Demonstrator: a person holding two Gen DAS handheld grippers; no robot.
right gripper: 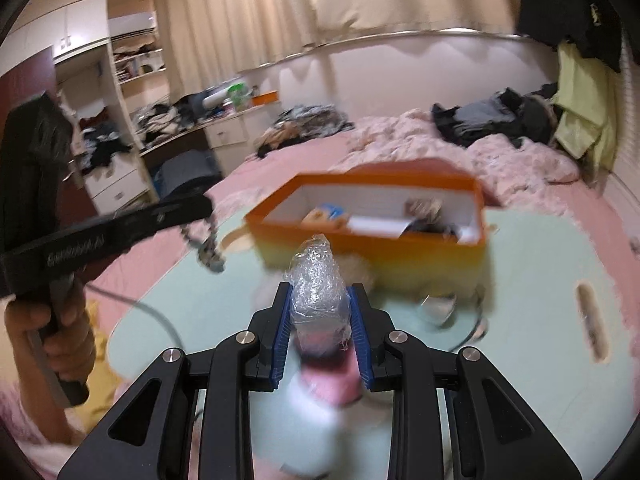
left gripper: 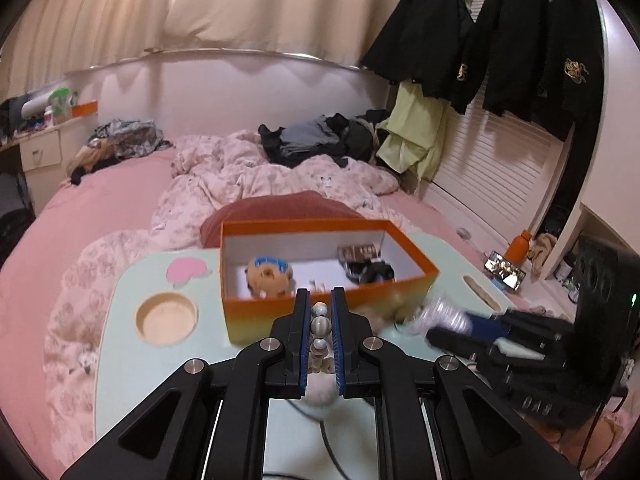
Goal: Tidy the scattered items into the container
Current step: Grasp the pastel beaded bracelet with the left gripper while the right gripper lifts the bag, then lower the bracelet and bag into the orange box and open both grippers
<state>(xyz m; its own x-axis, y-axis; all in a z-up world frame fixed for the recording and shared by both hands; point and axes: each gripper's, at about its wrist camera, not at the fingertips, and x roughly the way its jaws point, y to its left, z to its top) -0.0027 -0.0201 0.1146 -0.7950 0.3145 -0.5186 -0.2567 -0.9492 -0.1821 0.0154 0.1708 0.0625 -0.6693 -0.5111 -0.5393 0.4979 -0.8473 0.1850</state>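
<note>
An orange box [left gripper: 312, 312] with a white inside stands on the pale green lap table [left gripper: 120, 340]; it also shows in the right wrist view [right gripper: 376, 256]. It holds a plush toy [left gripper: 269, 276] and dark items [left gripper: 366, 266]. My left gripper [left gripper: 320, 300] is shut on a string of silver beads [left gripper: 320, 325], just before the box's near wall. My right gripper [right gripper: 318, 292] is shut on a crumpled clear plastic wrap [right gripper: 318, 284], in front of the box; it shows blurred in the left wrist view [left gripper: 440, 318].
The table has a round cup recess [left gripper: 166, 318] at left and a slot [right gripper: 592, 320] at right. A cable [right gripper: 472, 324] and a small clear item [right gripper: 438, 306] lie on the table. The pink bed [left gripper: 100, 200] with a rumpled duvet surrounds it.
</note>
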